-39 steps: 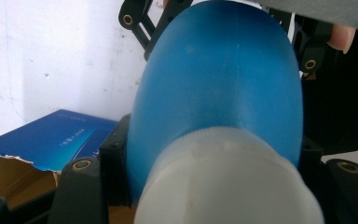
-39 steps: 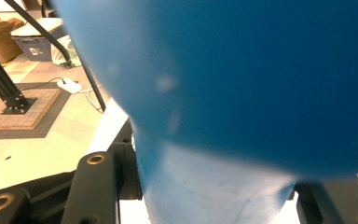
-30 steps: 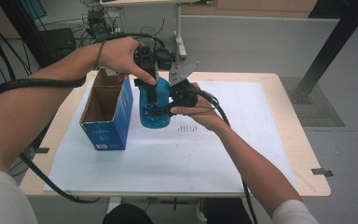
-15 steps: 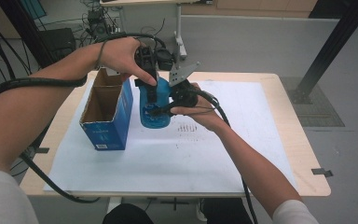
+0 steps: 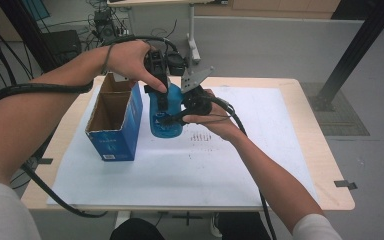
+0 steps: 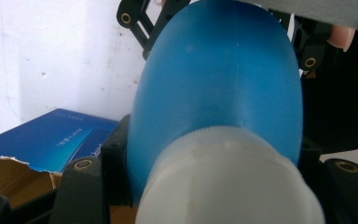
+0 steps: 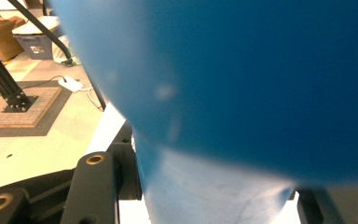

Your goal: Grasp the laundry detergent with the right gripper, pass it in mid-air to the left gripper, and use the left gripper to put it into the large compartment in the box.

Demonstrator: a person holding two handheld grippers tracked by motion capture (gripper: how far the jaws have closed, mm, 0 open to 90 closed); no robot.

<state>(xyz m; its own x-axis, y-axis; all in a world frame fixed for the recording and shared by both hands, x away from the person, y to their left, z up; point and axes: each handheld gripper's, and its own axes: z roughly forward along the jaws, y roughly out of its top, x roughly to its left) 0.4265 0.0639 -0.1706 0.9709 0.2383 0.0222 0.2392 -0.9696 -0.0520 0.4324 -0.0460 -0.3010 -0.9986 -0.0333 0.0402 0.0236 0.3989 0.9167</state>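
Observation:
A blue bottle [image 5: 166, 122] with a white cap [image 6: 228, 186] stands upright over the white sheet, just right of the box. My left gripper [image 5: 162, 98] comes down from above and is shut on the bottle's neck [image 6: 214, 140], one black jaw on each side. My right gripper [image 5: 179, 117] reaches in from the right and is shut on the bottle's body [image 7: 242, 70]. In the left gripper view, the right gripper's fingers [image 6: 133, 19] flank the far end of the bottle. I cannot tell whether the bottle's base touches the sheet.
An open blue cardboard box [image 5: 114, 120] stands upright left of the bottle, its torn flap [image 6: 9, 163] close to my left gripper. A white sheet [image 5: 200, 170] covers most of the wooden table [image 5: 325, 165]. Black cables trail off the table's left side.

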